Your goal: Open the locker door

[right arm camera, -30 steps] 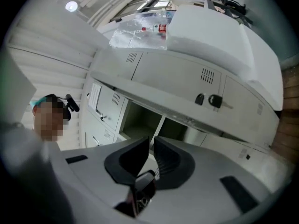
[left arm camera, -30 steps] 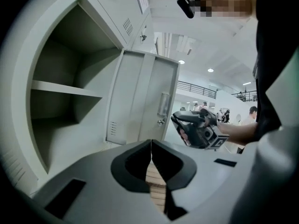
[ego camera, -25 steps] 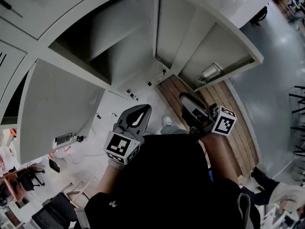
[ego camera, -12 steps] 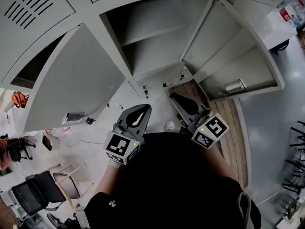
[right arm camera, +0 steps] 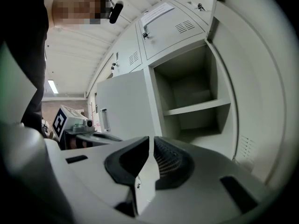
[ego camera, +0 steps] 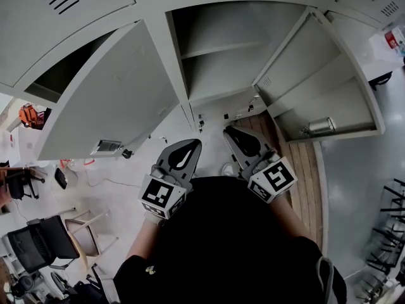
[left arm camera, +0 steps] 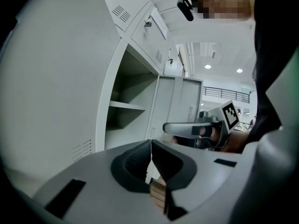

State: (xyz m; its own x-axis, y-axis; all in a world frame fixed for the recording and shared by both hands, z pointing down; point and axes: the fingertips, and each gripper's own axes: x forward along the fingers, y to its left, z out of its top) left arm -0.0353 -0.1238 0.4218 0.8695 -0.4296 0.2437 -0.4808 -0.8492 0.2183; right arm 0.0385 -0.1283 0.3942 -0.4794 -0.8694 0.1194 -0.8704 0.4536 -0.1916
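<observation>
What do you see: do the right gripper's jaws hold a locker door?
No, the right gripper has shut, empty jaws, apart from the locker door.

Pale floor at left, thin black cable lying across it. Wooden plank strip at right. Beyond it, glossy grey floor catching light. Black office chair and light-framed chair side by side at lower left. Orange object at left edge, kind unclear. Overhead: white ribbed ceiling, two round lights, one strip light. Dark railing in distance.
</observation>
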